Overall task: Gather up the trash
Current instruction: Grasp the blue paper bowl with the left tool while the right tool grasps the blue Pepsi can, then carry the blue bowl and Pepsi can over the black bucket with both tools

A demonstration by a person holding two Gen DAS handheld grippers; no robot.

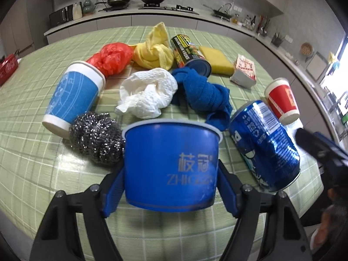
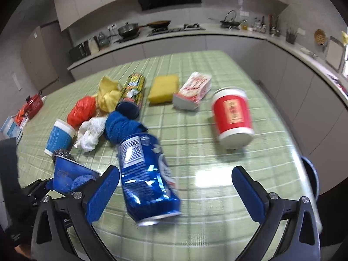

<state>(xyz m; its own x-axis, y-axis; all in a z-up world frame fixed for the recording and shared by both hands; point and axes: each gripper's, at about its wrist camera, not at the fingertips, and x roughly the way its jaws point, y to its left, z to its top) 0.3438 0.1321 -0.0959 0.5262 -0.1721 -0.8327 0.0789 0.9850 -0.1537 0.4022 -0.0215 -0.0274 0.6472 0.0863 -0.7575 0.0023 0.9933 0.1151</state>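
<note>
Two jaws flank blue tub (image 1: pixel 171 165) | crushed can (image 2: pixel 145 180) by right jaws

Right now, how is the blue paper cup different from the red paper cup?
The blue paper cup has a blue band with pale line drawings; the red paper cup has a red band with a yellowish label. The blue paper cup stands in the crowd, against the steel scrubber and the red plastic bag; the red paper cup stands alone on bare tablecloth. Both are upside down with white rims.
</note>
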